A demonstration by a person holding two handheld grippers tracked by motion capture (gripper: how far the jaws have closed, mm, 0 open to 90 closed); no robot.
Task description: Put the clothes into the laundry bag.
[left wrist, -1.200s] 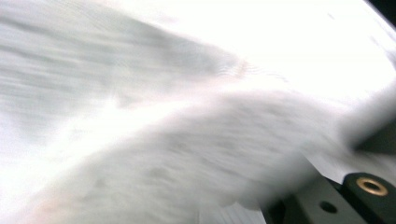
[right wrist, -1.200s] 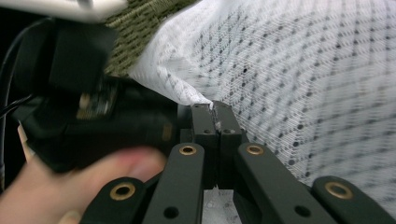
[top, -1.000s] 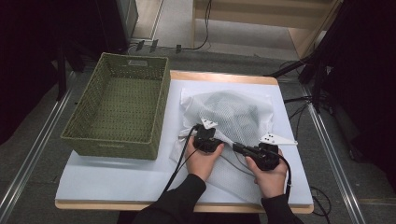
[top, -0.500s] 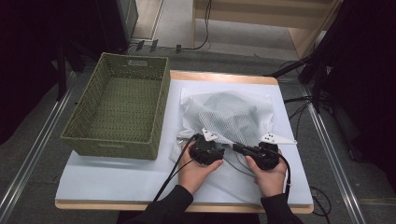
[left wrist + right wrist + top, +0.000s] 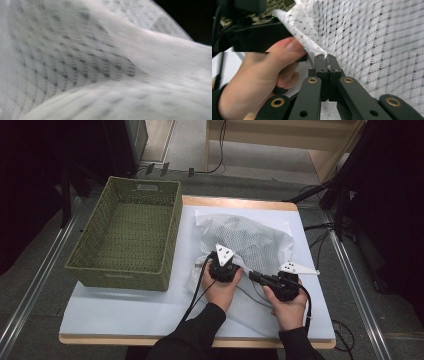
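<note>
High view: I have the green woven basket (image 5: pixel 127 237) at left-centre of the frame, open and sitting on the pale table (image 5: pixel 125 307) top. Just right of it, centre frame, lies the white mesh bag (image 5: pixel 250 240), with dark contents showing through the weave that I cannot identify. Cables and dark stands crowd the upper right and right edge, off the table.

Both hands come up from the bottom centre. The left gripper (image 5: pixel 223 268) sits at the bag's lower left edge, close to the basket's right wall. The right gripper (image 5: pixel 256 276) points toward frame left, its tips at the bag's lower edge, near the left hand (image 5: pixel 220 290).

Right gripper view: its 2 jaws are pressed together, pinching a strip of the mesh at frame centre (image 5: pixel 327 60); bag fabric fills the upper right, the left hand the lower left.

Left gripper view: blurred mesh (image 5: pixel 100 62) pressed right up against the lens; jaws covered, so I cannot tell their state.
</note>
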